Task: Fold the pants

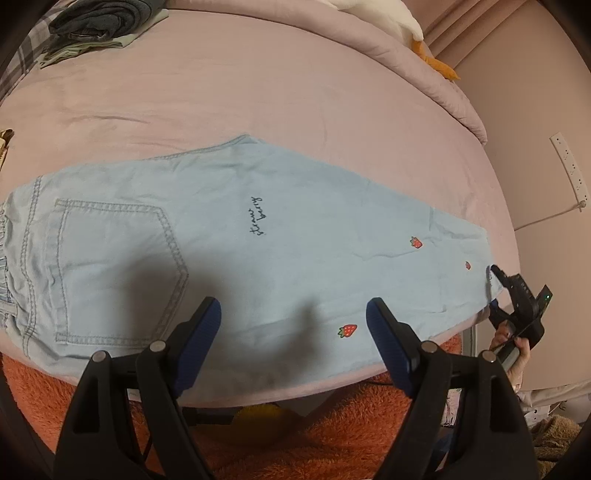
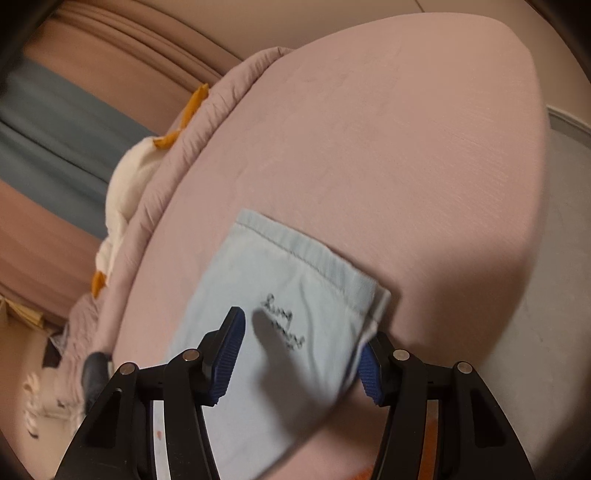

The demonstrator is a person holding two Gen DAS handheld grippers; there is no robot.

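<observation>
The pants (image 1: 229,240) are lying flat on the bed (image 1: 258,92), folded lengthwise, waist and back pocket (image 1: 114,269) to the left, hem (image 2: 306,254) to the right near the bed's edge. The left gripper (image 1: 293,343) is hovering over the near edge of the pants, jaws spread wide and holding nothing. The right gripper (image 2: 303,354) is sitting at the hem end, jaws also wide, straddling the leg; its right pad is touching the hem's corner, but nothing is clamped. A hand (image 1: 511,345) is holding that gripper. Folded clothes (image 1: 96,26) are lying at the bed's far corner.
</observation>
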